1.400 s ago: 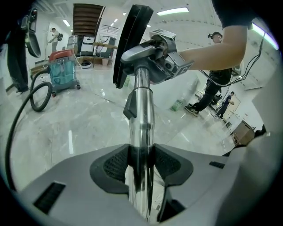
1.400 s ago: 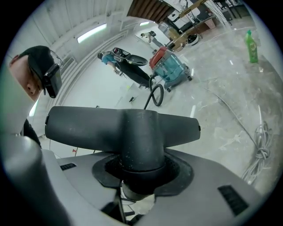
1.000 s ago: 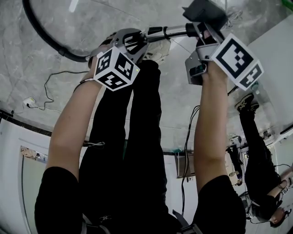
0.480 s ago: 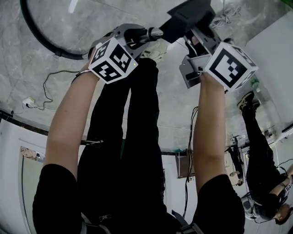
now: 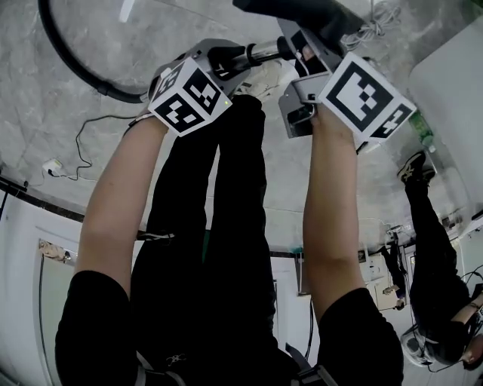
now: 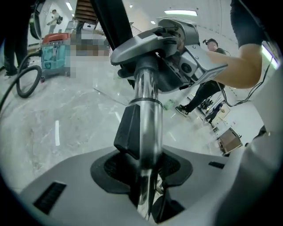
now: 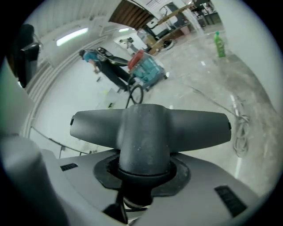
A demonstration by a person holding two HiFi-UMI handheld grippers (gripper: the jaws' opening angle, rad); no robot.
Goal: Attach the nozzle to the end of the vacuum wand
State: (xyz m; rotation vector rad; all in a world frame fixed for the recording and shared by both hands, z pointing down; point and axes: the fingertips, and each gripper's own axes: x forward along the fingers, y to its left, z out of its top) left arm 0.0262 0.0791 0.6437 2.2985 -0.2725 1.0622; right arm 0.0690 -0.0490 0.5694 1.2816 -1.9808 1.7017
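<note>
Black hose (image 5: 75, 66) curves over marble floor (image 5: 45, 113) beside wand (image 5: 260, 53).

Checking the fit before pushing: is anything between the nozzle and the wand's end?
Nothing visible does. The nozzle and the wand already appear to meet end to end, no gap showing; whether they are fully seated cannot be told.

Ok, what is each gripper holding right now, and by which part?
Left gripper grips the wand on its metal tube. Right gripper, jaws just closing, holds the nozzle by its neck.
</note>
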